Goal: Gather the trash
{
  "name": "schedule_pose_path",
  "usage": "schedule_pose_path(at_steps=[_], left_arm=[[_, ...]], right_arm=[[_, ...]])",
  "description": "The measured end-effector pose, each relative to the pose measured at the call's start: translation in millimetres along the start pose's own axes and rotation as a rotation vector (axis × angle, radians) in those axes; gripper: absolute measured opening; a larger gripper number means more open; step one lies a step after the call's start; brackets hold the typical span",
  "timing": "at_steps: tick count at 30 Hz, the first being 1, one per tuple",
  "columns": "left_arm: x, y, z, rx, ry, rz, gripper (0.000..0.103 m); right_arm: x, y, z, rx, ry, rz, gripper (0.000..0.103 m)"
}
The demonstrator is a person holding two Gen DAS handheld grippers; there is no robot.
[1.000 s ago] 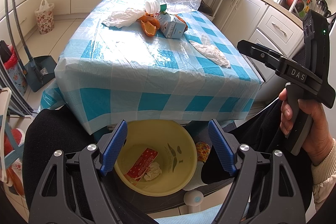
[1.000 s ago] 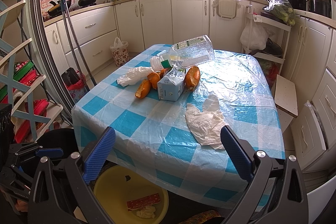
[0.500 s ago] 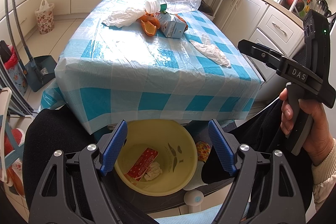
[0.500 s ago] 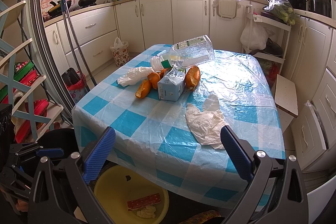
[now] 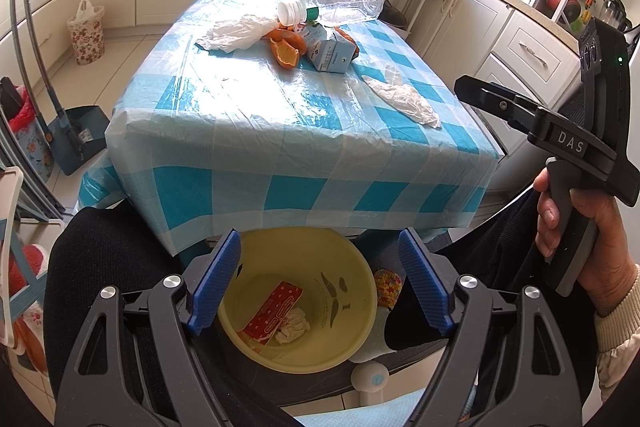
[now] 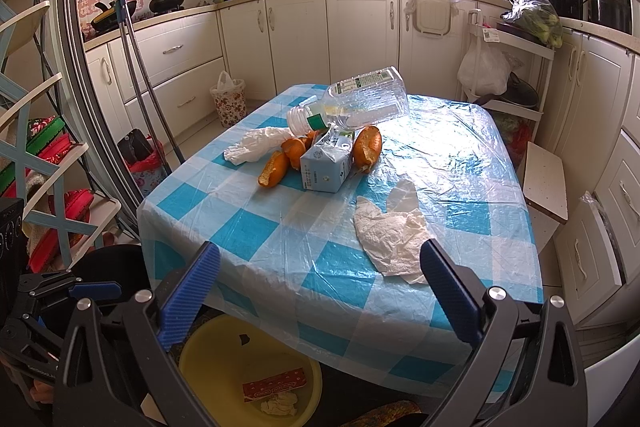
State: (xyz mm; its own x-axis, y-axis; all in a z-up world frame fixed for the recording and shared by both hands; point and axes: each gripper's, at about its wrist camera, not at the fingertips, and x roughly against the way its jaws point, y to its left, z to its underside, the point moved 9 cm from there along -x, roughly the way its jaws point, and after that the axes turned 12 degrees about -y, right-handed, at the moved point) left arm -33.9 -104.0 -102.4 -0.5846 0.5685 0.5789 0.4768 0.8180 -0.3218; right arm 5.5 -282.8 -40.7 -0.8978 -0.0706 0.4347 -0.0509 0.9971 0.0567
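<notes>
While seemingly unmoved, left gripper (image 5: pixel 320 281) agape.

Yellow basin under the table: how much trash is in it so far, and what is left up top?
Done: the yellow basin holds a red wrapper and a crumpled tissue. In hand: nothing; the left tongs and right tongs are both open and empty. Left on the table: a clear bottle, a blue carton, orange peels, a plastic bag and a plastic glove.
</notes>
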Motion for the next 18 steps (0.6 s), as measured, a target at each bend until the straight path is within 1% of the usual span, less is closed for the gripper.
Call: schedule_pose_path(at_steps=[18], left_arm=[[1.3, 1.4, 0.7, 0.0, 0.001, -0.001, 0.079]], right_arm=[[-0.1, 0.1, 0.2, 0.0, 0.0, 0.0, 0.096]])
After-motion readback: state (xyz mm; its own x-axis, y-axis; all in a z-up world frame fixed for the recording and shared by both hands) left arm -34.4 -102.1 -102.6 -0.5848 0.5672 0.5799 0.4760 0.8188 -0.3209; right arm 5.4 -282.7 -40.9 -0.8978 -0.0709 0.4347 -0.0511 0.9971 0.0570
